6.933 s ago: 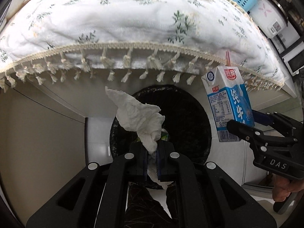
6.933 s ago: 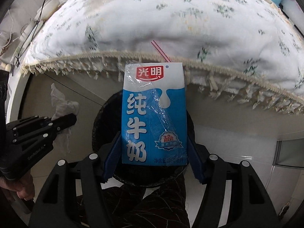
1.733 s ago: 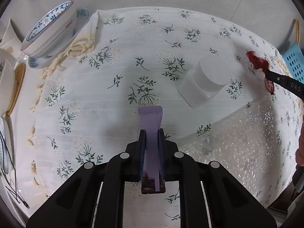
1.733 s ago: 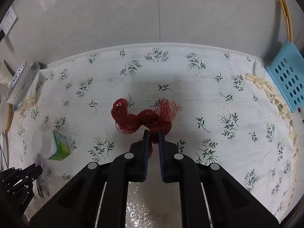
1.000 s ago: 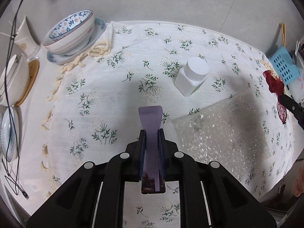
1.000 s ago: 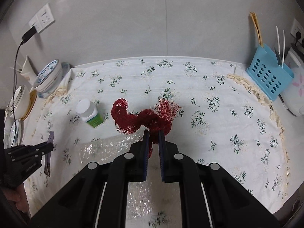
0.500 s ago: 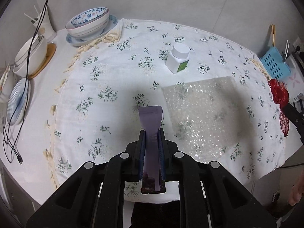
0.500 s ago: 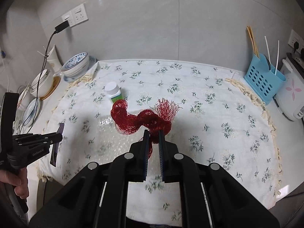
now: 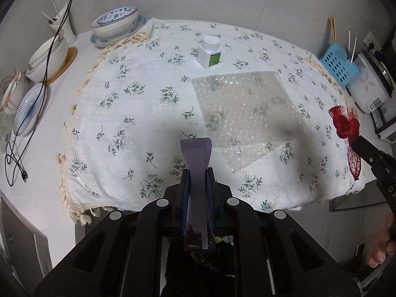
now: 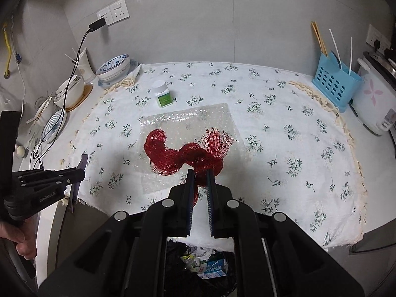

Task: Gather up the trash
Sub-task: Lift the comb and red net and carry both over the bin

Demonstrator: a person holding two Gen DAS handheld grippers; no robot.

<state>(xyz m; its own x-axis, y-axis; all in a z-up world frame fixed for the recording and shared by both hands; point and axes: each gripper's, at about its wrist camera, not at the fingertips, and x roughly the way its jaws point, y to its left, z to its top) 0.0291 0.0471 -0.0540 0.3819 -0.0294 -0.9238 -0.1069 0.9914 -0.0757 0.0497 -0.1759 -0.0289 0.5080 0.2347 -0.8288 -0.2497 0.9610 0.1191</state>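
My left gripper (image 9: 197, 170) is shut on a flat purple wrapper (image 9: 196, 153), held above the near edge of the table. My right gripper (image 10: 199, 172) is shut on a bunched red mesh net (image 10: 185, 154), which also shows at the right of the left wrist view as the net (image 9: 345, 125). Below the right gripper a black-lined trash bin (image 10: 205, 264) holds a blue milk carton (image 10: 214, 268) and crumpled paper. A sheet of bubble wrap (image 9: 247, 113) and a white bottle with a green label (image 9: 210, 52) lie on the floral tablecloth (image 9: 138, 104).
Bowls and plates (image 9: 113, 24) stand at the table's far left beside a black cable (image 9: 17, 153). A blue utensil holder (image 10: 334, 81) and a white rice cooker (image 10: 373, 104) stand at the right. A person's hand (image 10: 17, 237) grips the left tool.
Both grippers have drawn back from the table toward its near edge and risen a little, each keeping its load. The trash bin has come into view beneath the right gripper.
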